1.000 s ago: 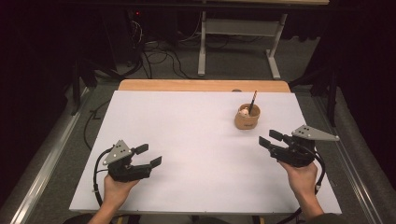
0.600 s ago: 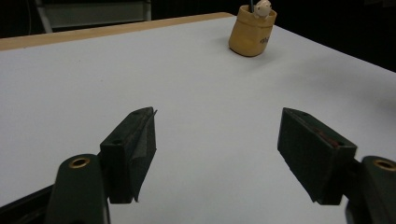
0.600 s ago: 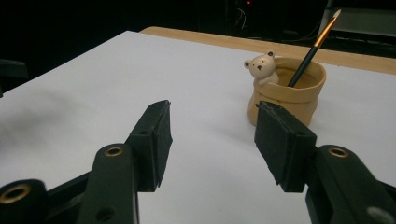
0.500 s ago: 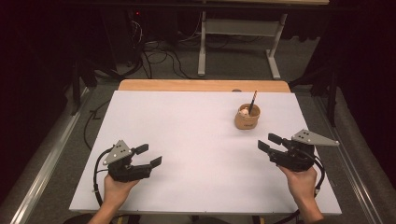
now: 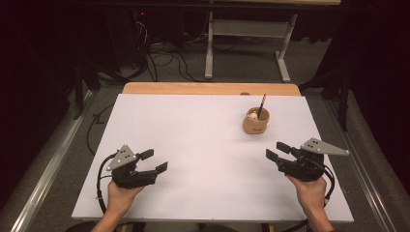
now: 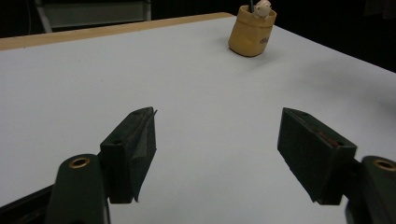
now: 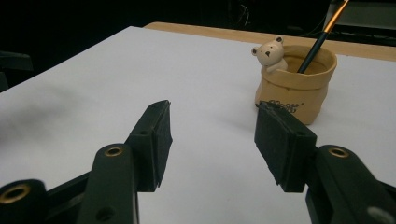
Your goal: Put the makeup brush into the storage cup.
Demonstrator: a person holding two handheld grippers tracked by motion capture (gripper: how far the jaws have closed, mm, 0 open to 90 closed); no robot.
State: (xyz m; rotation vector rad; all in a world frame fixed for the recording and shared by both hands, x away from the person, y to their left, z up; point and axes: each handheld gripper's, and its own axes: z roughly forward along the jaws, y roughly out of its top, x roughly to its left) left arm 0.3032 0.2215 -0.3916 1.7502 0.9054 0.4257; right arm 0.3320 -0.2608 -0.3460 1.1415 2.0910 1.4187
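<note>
Tan sack-shaped pot [image 5: 256,123] with bear and pencil [image 5: 261,106] sits just beyond right gripper [image 5: 274,151], jaws spread, empty.

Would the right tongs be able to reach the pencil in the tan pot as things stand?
Probably yes: the right tongs are open and empty, with bare white table up to the tan pot, and the pencil sticks up above its rim.

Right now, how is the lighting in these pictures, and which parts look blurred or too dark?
High view: the white table is evenly lit, the surroundings are nearly black, and the picture is soft. Left gripper view: the jaws are fairly sharp, the pot slightly soft with a faint shadow. Right gripper view: the pot and the pencil are clear, the background dark, the near jaw bases blurred.
</note>
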